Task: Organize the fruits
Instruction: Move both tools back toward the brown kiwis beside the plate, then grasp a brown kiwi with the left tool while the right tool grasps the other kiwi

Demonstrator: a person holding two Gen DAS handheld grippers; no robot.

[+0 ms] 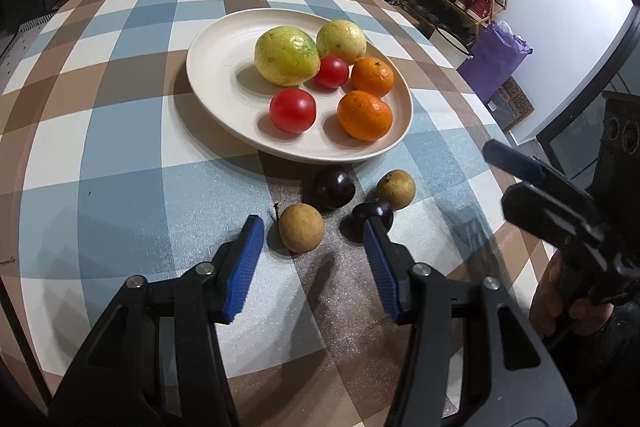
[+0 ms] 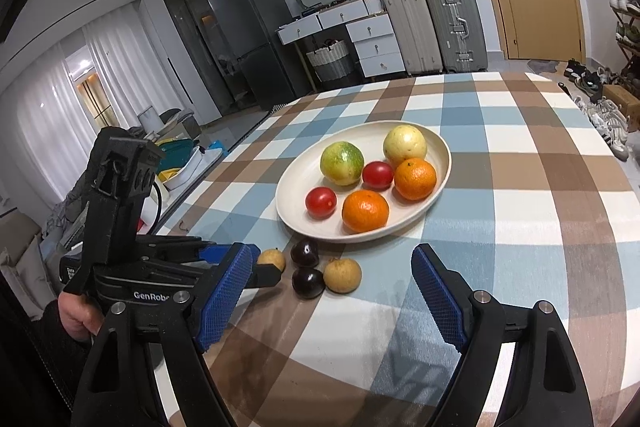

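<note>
Your left gripper (image 1: 314,227) spread wide, empty, brown fruit (image 1: 301,233) at its twelve o'clock on the cloth, your right gripper (image 2: 334,267) wide too, plate (image 2: 440,151) at its twelve o'clock, dark plums (image 2: 307,282) just short of it

left tongs (image 1: 314,227) open | brown fruit (image 1: 301,227) between | plate (image 1: 216,75) beyond

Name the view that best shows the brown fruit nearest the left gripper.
Left wrist view: the brown fruit lies whole between the open left gripper fingers, stem visible. In the right wrist view it is small, partly hidden behind a left gripper fingertip.
</note>
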